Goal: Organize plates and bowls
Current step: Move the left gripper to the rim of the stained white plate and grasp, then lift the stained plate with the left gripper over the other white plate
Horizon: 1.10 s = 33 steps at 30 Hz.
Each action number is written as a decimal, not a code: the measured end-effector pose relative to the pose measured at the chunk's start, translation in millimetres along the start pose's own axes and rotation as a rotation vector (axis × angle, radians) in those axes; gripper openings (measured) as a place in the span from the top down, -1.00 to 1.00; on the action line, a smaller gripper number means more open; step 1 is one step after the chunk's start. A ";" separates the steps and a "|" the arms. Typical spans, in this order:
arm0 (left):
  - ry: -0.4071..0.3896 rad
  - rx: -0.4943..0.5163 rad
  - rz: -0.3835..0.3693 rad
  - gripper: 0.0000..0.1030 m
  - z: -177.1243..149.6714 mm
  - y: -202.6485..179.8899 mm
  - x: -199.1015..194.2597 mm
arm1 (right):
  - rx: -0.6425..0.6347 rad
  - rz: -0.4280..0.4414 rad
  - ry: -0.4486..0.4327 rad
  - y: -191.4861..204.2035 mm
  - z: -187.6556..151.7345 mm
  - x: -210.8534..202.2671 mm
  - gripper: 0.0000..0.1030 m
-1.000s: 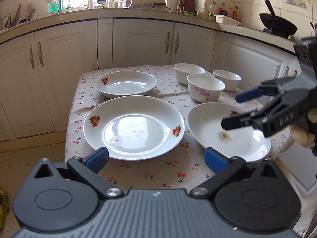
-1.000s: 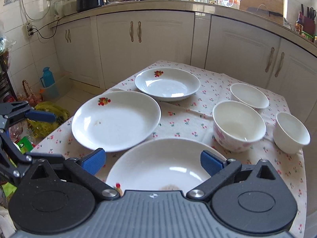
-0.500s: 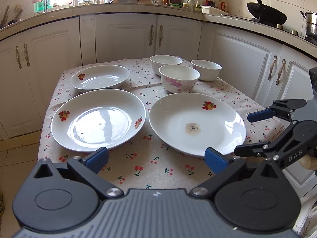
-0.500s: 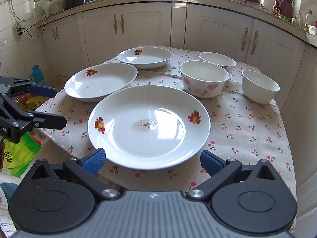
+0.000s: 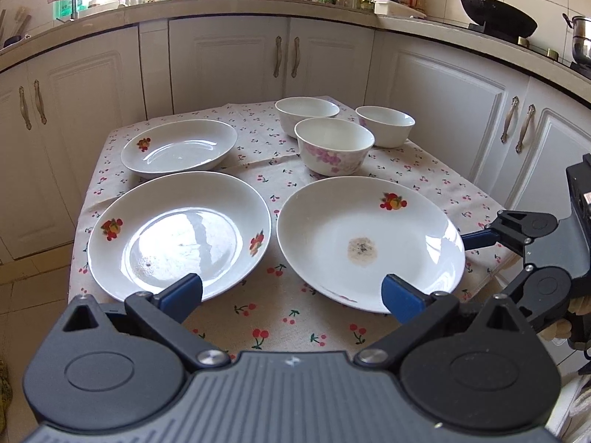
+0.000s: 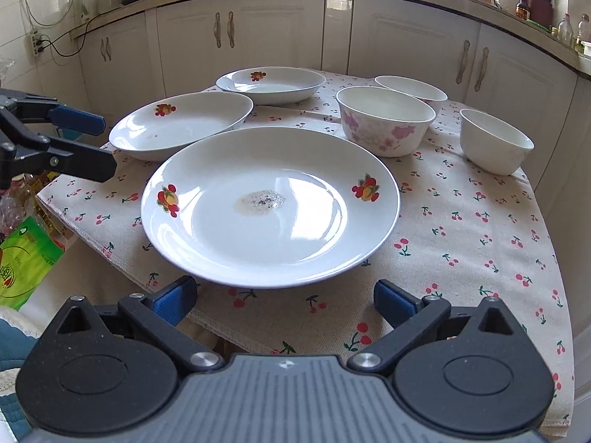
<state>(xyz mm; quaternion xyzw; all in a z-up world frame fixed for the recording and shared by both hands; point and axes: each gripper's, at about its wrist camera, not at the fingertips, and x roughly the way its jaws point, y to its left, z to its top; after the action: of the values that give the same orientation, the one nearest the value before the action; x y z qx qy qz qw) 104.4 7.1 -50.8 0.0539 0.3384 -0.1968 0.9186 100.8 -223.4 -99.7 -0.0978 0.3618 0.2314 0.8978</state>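
Observation:
Three white fruit-print plates lie on the cherry-print tablecloth [image 5: 280, 317]. A stained plate [image 5: 369, 243] [image 6: 269, 206] is nearest the right gripper. A second large plate [image 5: 181, 232] [image 6: 181, 123] lies to its left, and a deeper one [image 5: 179, 147] [image 6: 271, 81] behind. A pink-flowered bowl [image 5: 334, 146] [image 6: 386, 120] and two white bowls [image 5: 384, 125] [image 6: 495, 140], [image 5: 306, 112] [image 6: 410, 86] stand at the back. My left gripper [image 5: 291, 293] is open, low at the table's front edge. My right gripper [image 6: 282, 299] is open at the stained plate's near rim.
White kitchen cabinets [image 5: 229, 62] and a worktop with bottles, a wok [image 5: 498, 18] and a sink ring the table. A green bag [image 6: 22, 262] lies on the floor at the left. The table edge drops off close in front of both grippers.
Both grippers have come closer to the table's near edge and the plates loom larger. The right gripper now sits right at the stained plate's rim. Both stay open.

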 end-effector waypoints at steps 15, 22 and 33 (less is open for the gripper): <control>0.101 0.216 -0.125 -0.98 53.2 -16.6 56.5 | -0.051 0.048 -0.033 -1.7 4.2 11.3 -1.00; 0.173 0.291 -0.216 -0.98 77.8 -21.0 92.0 | -0.052 0.047 -0.085 -0.6 -3.4 8.8 -1.00; 0.311 0.351 -0.313 -0.78 91.0 -21.6 142.9 | -0.045 0.040 -0.104 0.2 -5.2 8.1 -1.00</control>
<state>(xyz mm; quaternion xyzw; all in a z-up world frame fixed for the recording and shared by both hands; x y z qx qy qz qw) 249.5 -80.3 -72.4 0.1890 0.4404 -0.3810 0.7906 102.7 -222.2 -109.1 -0.0984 0.3112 0.2623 0.9081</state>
